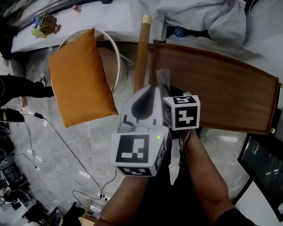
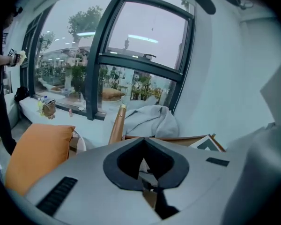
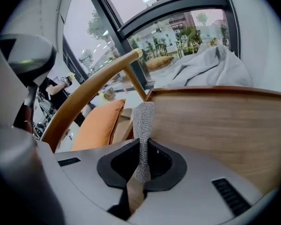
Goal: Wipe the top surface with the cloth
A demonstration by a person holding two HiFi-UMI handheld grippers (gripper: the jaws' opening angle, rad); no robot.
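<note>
Grips a narrow grey knitted cloth between the closed jaws of the right hand-held gripper, strip standing up past the tips, by the left end of the brown wooden bench. Holds the left hand-held gripper just beside the right, jaws together on nothing. Leaves an orange rectangular cushion further left, a crumpled pale grey sheet beyond the bench

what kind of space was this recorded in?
Probably an office or lounge corner, indoors. A tall dark-framed window looks out on trees, a wooden table stands by it beside an orange cushion, and the polished stone-look floor has cables trailing across it.
</note>
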